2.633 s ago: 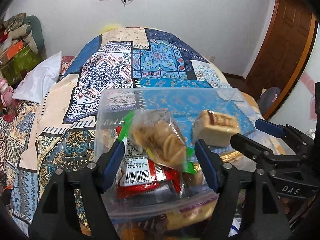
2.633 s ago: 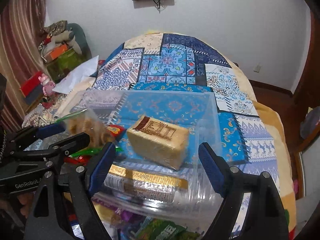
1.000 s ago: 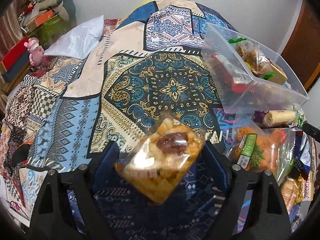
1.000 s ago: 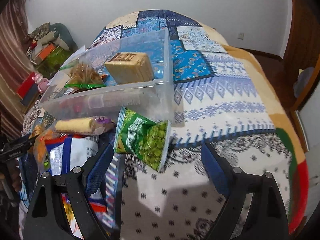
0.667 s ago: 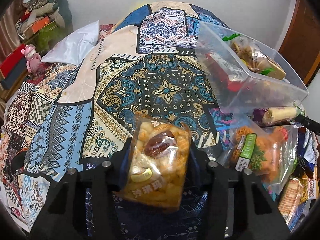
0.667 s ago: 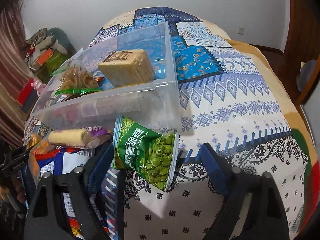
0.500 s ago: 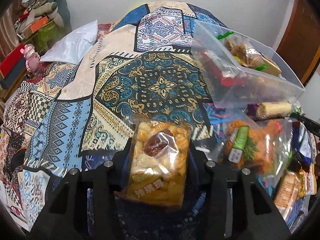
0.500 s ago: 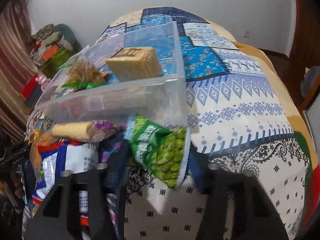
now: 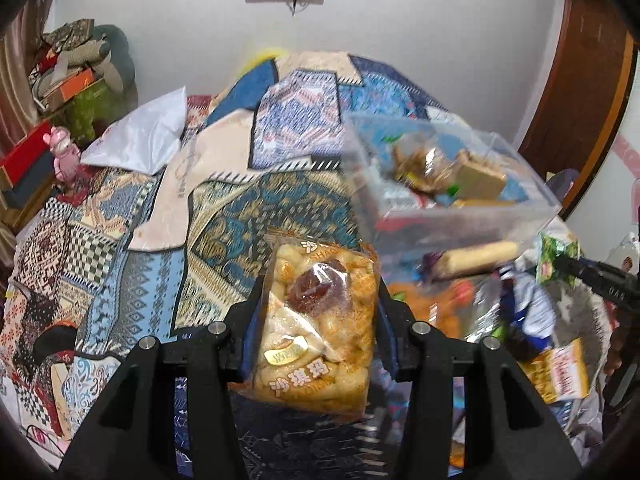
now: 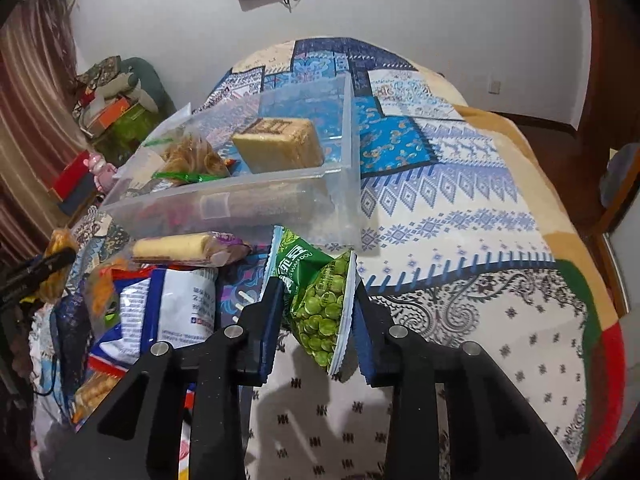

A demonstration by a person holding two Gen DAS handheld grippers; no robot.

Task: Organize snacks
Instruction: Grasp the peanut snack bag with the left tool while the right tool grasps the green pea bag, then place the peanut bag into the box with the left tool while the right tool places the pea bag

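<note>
While your left claw (image 9: 316,316) grips the clear packet of puffed rice cake (image 9: 318,328) by its two long sides, the packet stands upright between the blue pads, lifted off the bedspread (image 9: 224,216). A dark date shows through the wrapper near the top. Your right claw (image 10: 316,312) is closed on the green pea bag (image 10: 320,300); the pads press its left and right edges, the bag tilts with its lower corner pointing down, and that corner hangs above the white patterned part of the bedspread (image 10: 460,240).

Clear plastic bin (image 10: 280,196) sits on the bed just beyond the pea bag. Inside it: a tan wrapped cake block (image 10: 280,148) toward the right side, a bag of round biscuits (image 10: 188,156) with a green strip toward the left. More wrappers lie under these, but the wall blurs them and you probably cannot sort them from this view.

Loose snacks lie against the near wall of the bin, to the left of the pea bag: a long yellow roll in a purple-ended wrapper (image 10: 176,246), a white and blue bag (image 10: 168,304), an orange packet (image 10: 102,284). In the left wrist view the bin (image 9: 452,168) is ahead and to the right, motion-blurred, with the pea bag (image 9: 556,252) at its near right corner, held by the tip of the other claw.
</note>
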